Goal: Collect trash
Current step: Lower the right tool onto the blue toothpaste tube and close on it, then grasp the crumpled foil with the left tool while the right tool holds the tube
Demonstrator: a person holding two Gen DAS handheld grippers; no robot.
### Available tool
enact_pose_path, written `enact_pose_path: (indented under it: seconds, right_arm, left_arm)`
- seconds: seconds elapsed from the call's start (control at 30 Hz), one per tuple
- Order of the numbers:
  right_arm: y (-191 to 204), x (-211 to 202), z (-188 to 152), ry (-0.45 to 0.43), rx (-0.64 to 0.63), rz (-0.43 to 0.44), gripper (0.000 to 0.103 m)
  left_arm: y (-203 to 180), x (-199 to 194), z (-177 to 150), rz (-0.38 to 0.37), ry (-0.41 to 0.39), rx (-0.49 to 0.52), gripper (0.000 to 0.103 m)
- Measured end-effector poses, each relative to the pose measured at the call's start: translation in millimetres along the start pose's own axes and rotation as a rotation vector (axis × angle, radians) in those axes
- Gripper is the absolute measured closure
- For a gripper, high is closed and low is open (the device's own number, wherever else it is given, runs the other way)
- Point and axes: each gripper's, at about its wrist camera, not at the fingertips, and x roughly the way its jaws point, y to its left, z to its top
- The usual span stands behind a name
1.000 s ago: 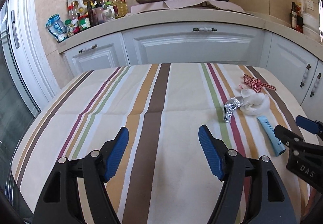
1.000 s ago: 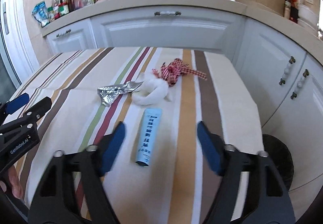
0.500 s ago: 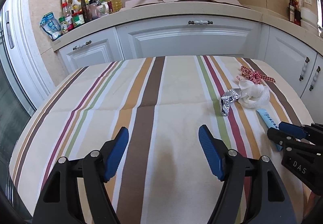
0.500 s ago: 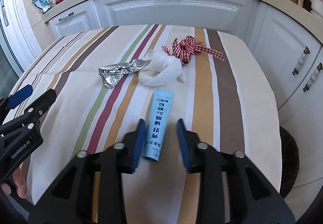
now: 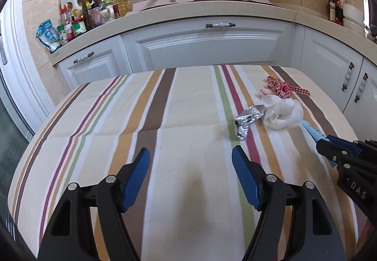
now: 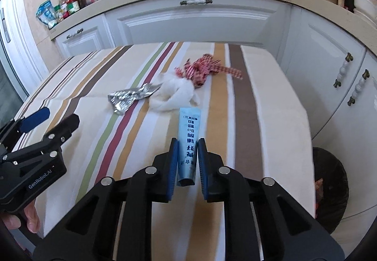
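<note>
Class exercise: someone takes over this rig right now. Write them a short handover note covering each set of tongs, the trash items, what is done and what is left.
Right tongs: shut on the blue tube, its far end near the tissue.
Left tongs: open, holding nothing, above the striped cloth.
On the cloth: foil wrapper, white tissue wad, checked ribbon.
Bin: on the floor to the right of the table.
Done: tube gripped.
Left: bin the tube, then the other three.

blue tube point(image 6: 189, 141) clamped, tissue point(image 6: 173, 94); foil point(image 6: 128, 97)
</note>
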Motion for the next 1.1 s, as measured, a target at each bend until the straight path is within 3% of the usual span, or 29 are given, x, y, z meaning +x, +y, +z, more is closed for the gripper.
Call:
enact_pose_path:
  seconds: [0.33, 0.73, 0.93, 1.1]
  right_arm:
    - [-33, 3, 15, -0.038, 0.046, -0.019, 0.086]
    - [-44, 12, 23, -0.053, 0.068, 0.016, 0.086]
    - [-48, 12, 25, -0.062, 0.073, 0.030, 0.086]
    - [-51, 12, 25, -0.062, 0.085, 0.035, 0.086]
  left_arm:
    - [-18, 14, 13, -0.032, 0.011, 0.018, 0.033]
    - [-40, 38, 31, -0.054, 0.031, 0.054, 0.034]
    - [-44, 58, 32, -0.104, 0.116, 0.064, 0.049]
    - [-44, 66, 32, -0.153, 0.158, 0.046, 0.077]
